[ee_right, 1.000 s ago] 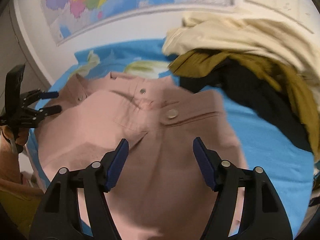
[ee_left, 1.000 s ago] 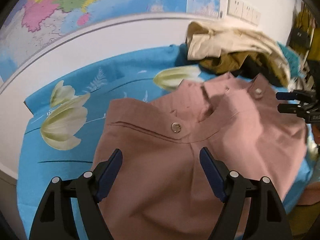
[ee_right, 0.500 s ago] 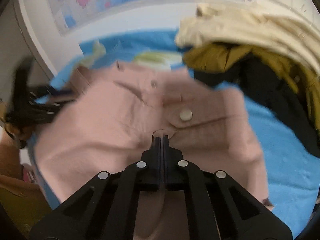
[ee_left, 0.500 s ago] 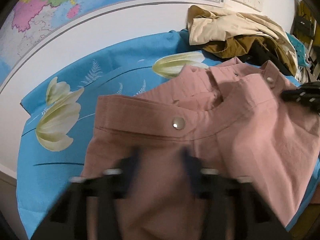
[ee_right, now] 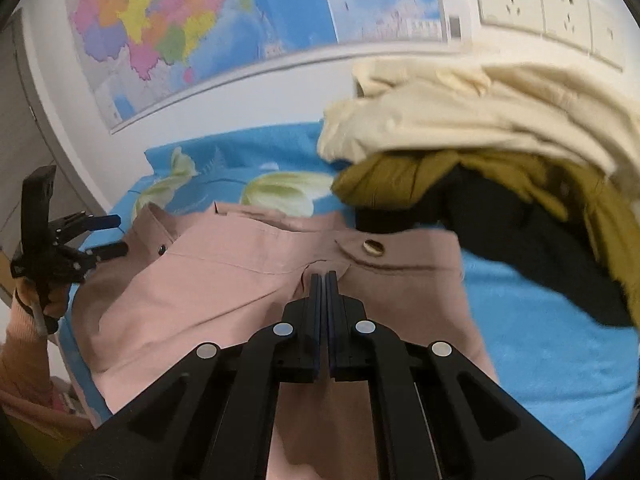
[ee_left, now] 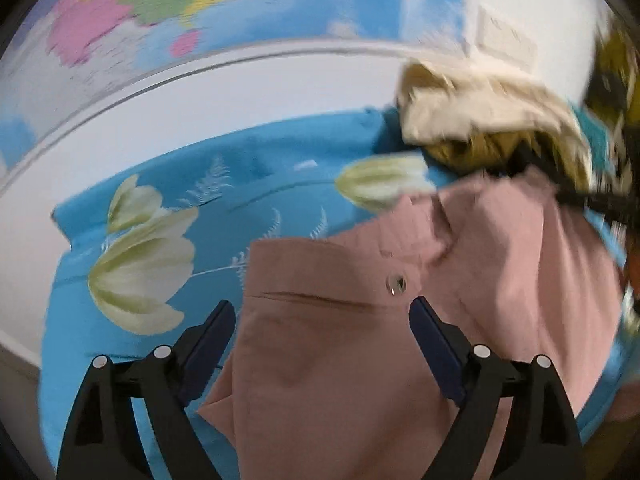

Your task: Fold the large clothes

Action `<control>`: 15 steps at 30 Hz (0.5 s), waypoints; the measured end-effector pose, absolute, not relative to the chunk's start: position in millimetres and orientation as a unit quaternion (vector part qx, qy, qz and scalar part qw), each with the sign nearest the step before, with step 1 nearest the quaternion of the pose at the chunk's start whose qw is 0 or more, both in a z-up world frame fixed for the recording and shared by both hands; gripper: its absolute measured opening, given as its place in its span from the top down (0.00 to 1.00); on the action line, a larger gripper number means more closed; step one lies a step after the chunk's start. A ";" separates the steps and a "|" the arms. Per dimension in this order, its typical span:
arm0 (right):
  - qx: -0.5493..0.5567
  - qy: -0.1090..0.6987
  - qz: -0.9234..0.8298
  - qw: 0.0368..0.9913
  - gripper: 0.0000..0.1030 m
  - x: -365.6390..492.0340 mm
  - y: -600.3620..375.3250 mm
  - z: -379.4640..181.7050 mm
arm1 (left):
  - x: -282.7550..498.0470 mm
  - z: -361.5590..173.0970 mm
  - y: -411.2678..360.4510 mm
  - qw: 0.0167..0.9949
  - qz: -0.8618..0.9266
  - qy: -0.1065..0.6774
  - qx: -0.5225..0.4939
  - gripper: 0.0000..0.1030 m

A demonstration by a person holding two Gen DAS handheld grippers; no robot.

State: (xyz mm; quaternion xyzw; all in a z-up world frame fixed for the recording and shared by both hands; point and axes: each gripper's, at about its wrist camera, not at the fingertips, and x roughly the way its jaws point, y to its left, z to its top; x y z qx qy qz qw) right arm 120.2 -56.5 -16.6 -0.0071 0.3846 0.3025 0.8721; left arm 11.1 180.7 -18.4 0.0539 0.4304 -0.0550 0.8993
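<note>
Two tools frame the view, both mine. My right tool (ee_right: 325, 280) is nearest, its jaws pressed together on a pinch of the pink trousers (ee_right: 224, 280) at the fly, just below the brass button (ee_right: 373, 247); half a second ago it was already clamped there, after standing wide a second ago. My left tool (ee_left: 322, 344) stands with jaws spread over the left part of the waistband, nothing between the pads; its jaws have just been opening again after a brief closing half a second back, so whatever it nipped has been let go. In the right wrist view the same left tool appears at the far left edge, held by my hand (ee_right: 48, 296) in a pink sleeve.

The trousers lie spread, waist away from me, on a blue flowered sheet (ee_left: 132, 184) covering the worktop. Beyond them, to the right, sits a heap of unfolded clothes (ee_right: 480, 120): cream on top, mustard and black beneath. Farthest off hang a wall map (ee_right: 208, 20) and a row of sockets (ee_right: 540, 8).

I judge the fold barely begun: only one side is held, and the left must re-grip before the garment can be lifted evenly.
</note>
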 end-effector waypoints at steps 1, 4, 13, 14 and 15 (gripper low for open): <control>-0.006 0.385 0.303 0.872 0.97 119.2 -57.4 -17.0 | 14.1 -24.1 175.7 0.893 -0.061 0.441 0.069 0.17; -0.012 0.383 0.303 0.872 0.97 115.1 -60.1 -13.2 | 23.9 -45.8 167.0 0.874 -0.067 0.471 0.099 0.48; 0.007 0.326 0.329 0.886 0.97 97.4 -67.9 21.6 | 5.7 -9.5 251.7 0.903 -0.083 0.400 -0.131 0.96; 0.009 0.314 0.335 0.888 0.97 96.0 -65.6 25.5 | 4.8 -7.2 255.6 0.904 -0.085 0.395 -0.142 0.96; 0.000 0.312 0.336 0.889 0.97 96.9 -60.3 25.5 | 6.3 -8.4 257.9 0.904 -0.076 0.396 -0.141 0.96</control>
